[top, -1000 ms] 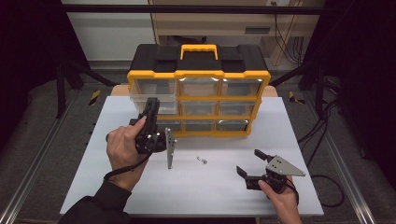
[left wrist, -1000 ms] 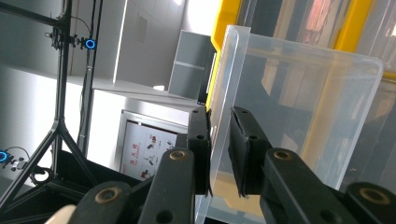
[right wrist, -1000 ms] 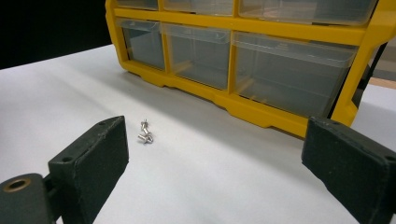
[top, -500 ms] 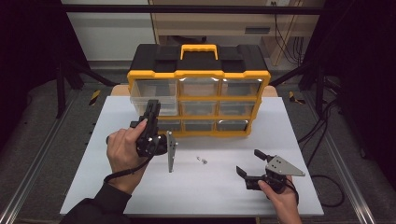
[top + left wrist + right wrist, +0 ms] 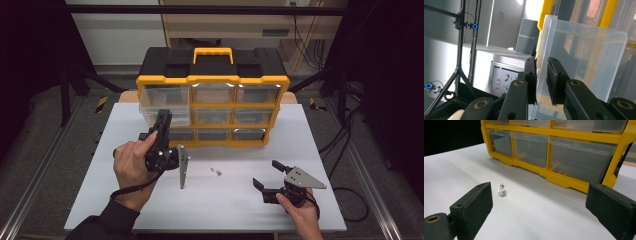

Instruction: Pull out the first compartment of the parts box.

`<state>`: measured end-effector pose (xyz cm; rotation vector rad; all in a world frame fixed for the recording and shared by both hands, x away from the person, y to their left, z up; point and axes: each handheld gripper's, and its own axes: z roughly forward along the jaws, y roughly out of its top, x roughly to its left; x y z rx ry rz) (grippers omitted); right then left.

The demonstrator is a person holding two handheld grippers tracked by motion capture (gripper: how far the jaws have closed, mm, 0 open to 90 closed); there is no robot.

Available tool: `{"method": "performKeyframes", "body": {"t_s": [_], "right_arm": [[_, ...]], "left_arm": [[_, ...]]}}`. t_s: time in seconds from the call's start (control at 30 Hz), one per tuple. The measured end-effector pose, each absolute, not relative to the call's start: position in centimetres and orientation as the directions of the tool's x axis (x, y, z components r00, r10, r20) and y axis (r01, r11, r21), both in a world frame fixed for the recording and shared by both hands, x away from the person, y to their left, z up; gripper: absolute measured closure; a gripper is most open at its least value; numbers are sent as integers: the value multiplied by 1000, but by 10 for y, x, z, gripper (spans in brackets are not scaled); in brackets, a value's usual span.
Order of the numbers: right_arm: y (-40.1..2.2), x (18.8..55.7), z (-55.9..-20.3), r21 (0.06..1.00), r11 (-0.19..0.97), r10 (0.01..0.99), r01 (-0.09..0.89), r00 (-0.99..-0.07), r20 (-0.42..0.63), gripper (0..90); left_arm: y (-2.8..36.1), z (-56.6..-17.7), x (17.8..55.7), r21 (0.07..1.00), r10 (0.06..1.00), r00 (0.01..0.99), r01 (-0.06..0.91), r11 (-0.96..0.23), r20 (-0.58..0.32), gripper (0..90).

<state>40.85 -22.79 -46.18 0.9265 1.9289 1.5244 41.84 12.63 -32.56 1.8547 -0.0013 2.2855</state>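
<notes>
A yellow and black drawer organizer (image 5: 214,80) stands at the back of the white table (image 5: 100,200). Its top-left clear drawer (image 5: 150,106) sticks out toward me. My left gripper (image 5: 164,119) is shut on that drawer's front wall, and in the left gripper view the clear drawer (image 5: 584,62) has its wall pinched between the two jaws of the left gripper (image 5: 541,75). Two small metal screws (image 5: 216,171) lie loose on the table in front of the organizer. My right gripper (image 5: 266,173) rests open at the front right, and in its own view the right gripper (image 5: 541,205) faces the screws (image 5: 502,190).
The organizer's other clear drawers (image 5: 531,147) are pushed in, behind a yellow frame (image 5: 564,180). A black carry handle top with a yellow grip (image 5: 213,52) caps the organizer. Cables (image 5: 345,150) trail off the table's right side, and dark stands and rails flank the table.
My left gripper has drawn slightly back toward me with the drawer front in it. The right gripper and the screws have stayed put.
</notes>
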Motion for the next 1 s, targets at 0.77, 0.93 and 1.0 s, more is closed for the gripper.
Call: {"method": "performKeyframes", "body": {"t_s": [0.77,0.93,1.0], "right_arm": [[-226,409,-463,970,141,765,199,-644,20,74],[-226,409,-463,969,147,765,199,-644,17,74],[-226,409,-463,969,146,764,200,-644,18,74]], "left_arm": [[127,-329,412,121,154,-201,-168,-978,967,776],[129,-328,411,129,162,-198,-168,-977,967,775],[129,-328,411,130,163,-197,-169,-977,967,775]]}}
